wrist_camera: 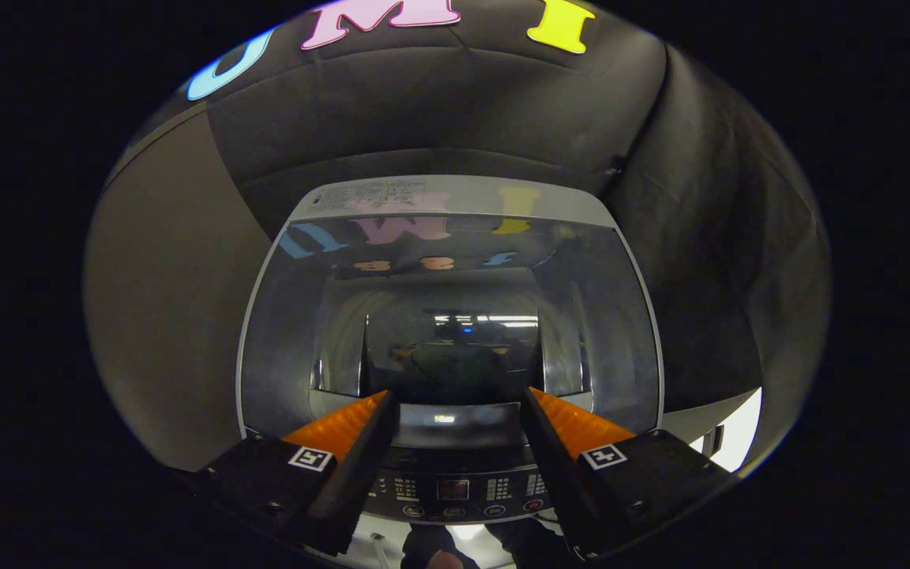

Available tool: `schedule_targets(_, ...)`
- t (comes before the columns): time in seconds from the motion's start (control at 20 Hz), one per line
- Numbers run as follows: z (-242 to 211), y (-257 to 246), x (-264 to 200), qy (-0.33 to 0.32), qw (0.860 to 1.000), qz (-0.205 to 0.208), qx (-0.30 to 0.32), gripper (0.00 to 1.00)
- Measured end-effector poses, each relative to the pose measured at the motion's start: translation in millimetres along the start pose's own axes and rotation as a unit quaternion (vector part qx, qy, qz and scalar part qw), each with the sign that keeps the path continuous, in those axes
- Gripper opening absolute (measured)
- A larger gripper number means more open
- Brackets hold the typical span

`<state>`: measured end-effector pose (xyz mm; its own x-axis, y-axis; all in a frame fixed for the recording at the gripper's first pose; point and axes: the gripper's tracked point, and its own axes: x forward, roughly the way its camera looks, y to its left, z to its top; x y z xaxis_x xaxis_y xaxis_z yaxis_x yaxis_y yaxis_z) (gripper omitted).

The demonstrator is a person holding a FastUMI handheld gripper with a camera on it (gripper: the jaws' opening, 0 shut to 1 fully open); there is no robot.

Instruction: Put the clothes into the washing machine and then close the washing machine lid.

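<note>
Glass, dark and glossy, across the washing machine lid [455, 269]; lay flat over the tub, to all appearance already down, mirroring the booth and ceiling lights; sat framed by the grey top of the washing machine [455, 194], just ahead of and beyond the fingers. Held the gripper [459, 393] released, fingers spread wide with nothing between them, tips hovering over the lid's front lip [455, 419]; showed the control panel [455, 488] below, between the two fingers. Could not tell through the reflections whether the clothes lay under the lid.

Judged the lid stiff, fairly light on its hinge, slick on the glass and likely to slip under a pinch; best taken at the front lip, or simply pressed down there with the fingertips to seat it; worth avoiding a hard drop, glass being breakable. Judged clothes soft and limp, easy to bunch and grip anywhere.
</note>
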<state>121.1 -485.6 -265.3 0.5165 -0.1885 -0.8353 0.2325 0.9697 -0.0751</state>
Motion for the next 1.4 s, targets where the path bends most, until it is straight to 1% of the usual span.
schedule_targets(0.1, 4, -1, -5, -0.005, 1.0, 0.0, 0.0, 0.98)
schedule_targets(0.25, 28, -1, -22, -0.038, 0.999, 0.004, 0.006, 0.98)
schedule_targets(0.4, 63, 1, -49, -0.091, 0.996, 0.01, 0.014, 0.98)
schedule_targets(0.55, 107, 3, -91, -0.161, 0.987, 0.02, 0.018, 0.98)
schedule_targets(0.65, 140, 5, -126, -0.216, 0.976, 0.029, 0.021, 0.98)
schedule_targets(0.75, 171, 5, -158, -0.275, 0.961, 0.034, 0.025, 0.98)
schedule_targets(0.85, 195, 7, -195, -0.332, 0.942, 0.039, 0.03, 0.98)
schedule_targets(0.95, 208, 8, -236, -0.386, 0.92, 0.054, 0.032, 0.98)
schedule_targets(1.1, 234, 4, -296, -0.444, 0.893, 0.065, 0.021, 0.97)
schedule_targets(1.3, 242, 10, -341, -0.485, 0.872, 0.071, 0.002, 0.97)
schedule_targets(1.4, 243, 11, -352, -0.493, 0.867, 0.072, -0.004, 0.97)
